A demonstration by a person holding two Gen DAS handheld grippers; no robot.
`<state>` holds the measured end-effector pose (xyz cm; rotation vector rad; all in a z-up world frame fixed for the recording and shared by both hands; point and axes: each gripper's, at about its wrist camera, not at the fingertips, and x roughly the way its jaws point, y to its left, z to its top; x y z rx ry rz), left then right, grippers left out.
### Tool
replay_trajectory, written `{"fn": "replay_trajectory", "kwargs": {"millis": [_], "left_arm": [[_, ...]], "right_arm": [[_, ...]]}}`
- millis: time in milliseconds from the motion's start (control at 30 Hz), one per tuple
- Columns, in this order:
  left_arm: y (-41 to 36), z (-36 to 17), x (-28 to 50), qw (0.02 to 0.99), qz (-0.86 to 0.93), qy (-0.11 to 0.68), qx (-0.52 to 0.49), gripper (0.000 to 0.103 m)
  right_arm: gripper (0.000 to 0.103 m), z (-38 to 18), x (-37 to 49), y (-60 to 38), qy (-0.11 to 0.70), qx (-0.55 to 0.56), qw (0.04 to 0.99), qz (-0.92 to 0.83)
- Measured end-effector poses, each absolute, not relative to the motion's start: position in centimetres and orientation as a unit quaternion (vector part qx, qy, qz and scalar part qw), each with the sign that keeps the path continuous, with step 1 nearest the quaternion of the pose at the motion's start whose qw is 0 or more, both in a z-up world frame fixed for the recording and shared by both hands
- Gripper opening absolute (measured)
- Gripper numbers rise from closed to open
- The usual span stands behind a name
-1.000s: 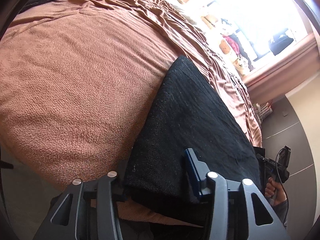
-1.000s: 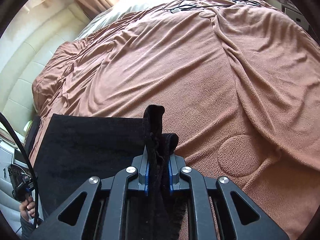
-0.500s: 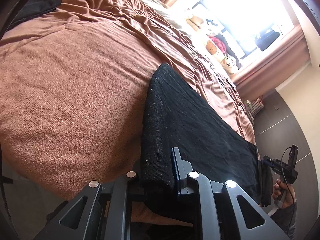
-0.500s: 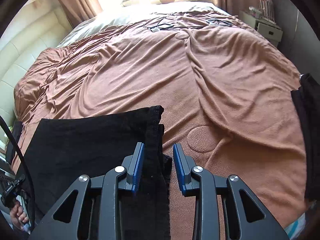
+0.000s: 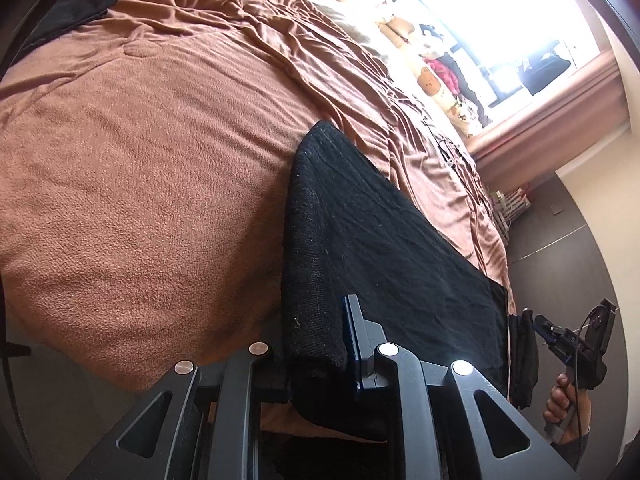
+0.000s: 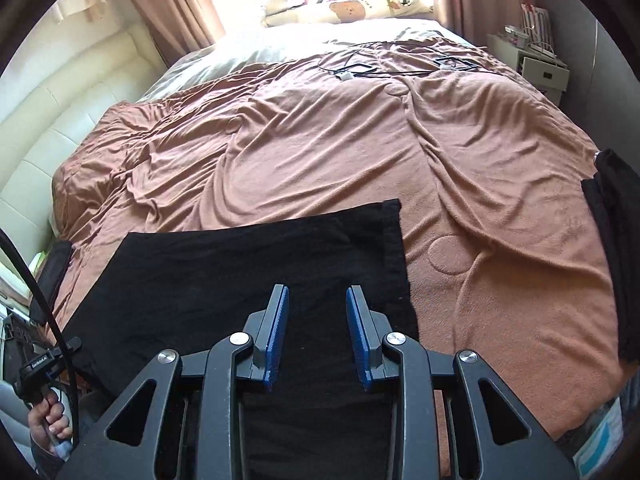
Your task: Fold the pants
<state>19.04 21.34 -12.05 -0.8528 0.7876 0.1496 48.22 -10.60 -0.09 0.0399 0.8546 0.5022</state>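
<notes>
The black pants (image 6: 248,272) lie flat as a folded rectangle on the near part of the brown blanket (image 6: 400,152); they also show in the left wrist view (image 5: 384,248). My right gripper (image 6: 316,332) is open and empty, raised above the pants' near right part. My left gripper (image 5: 308,344) has its jaws around the near left corner of the pants; the left finger is hidden by the cloth, and the blue pad (image 5: 352,344) stands just beside it. The right gripper also shows far right in the left wrist view (image 5: 568,340).
Another black garment (image 6: 616,248) hangs at the bed's right edge. Cables (image 6: 360,68) lie on the far blanket, with pillows (image 6: 348,8) below the window. A white nightstand (image 6: 540,68) stands far right. A padded headboard (image 6: 60,112) is at the left.
My right gripper let go of the pants edge, opened wide and lifted back; the edge now lies flat. My left gripper stays at the near left corner, and the pants lie spread out.
</notes>
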Motion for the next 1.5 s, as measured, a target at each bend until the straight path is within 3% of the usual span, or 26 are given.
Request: {"fn": "replay_trajectory", "kwargs": {"millis": [200, 700, 833, 933, 1233, 1500], "left_arm": [[21.6, -13.4, 18.8, 0.830, 0.070, 0.360, -0.421, 0.027], [22.4, -15.1, 18.7, 0.816, 0.058, 0.324, -0.476, 0.027], [22.3, -14.7, 18.7, 0.825, 0.052, 0.315, -0.467, 0.017], [22.4, -14.7, 18.5, 0.827, 0.046, 0.310, -0.466, 0.015], [22.2, -14.5, 17.8, 0.835, 0.033, 0.294, -0.464, 0.015], [22.3, -14.4, 17.5, 0.836, 0.028, 0.290, -0.466, 0.015]], "right_arm": [[0.027, -0.7, 47.5, -8.3, 0.421, 0.013, 0.869, 0.261], [0.027, -7.0, 48.2, 1.8, 0.466, -0.034, 0.831, 0.300], [0.027, -8.6, 48.5, 3.7, 0.481, -0.052, 0.827, 0.288], [0.027, -9.3, 48.5, 4.4, 0.483, -0.062, 0.829, 0.277], [0.027, -10.0, 45.6, 5.3, 0.474, -0.086, 0.835, 0.267], [0.027, -9.9, 44.2, 3.6, 0.501, -0.034, 0.817, 0.283]]}}
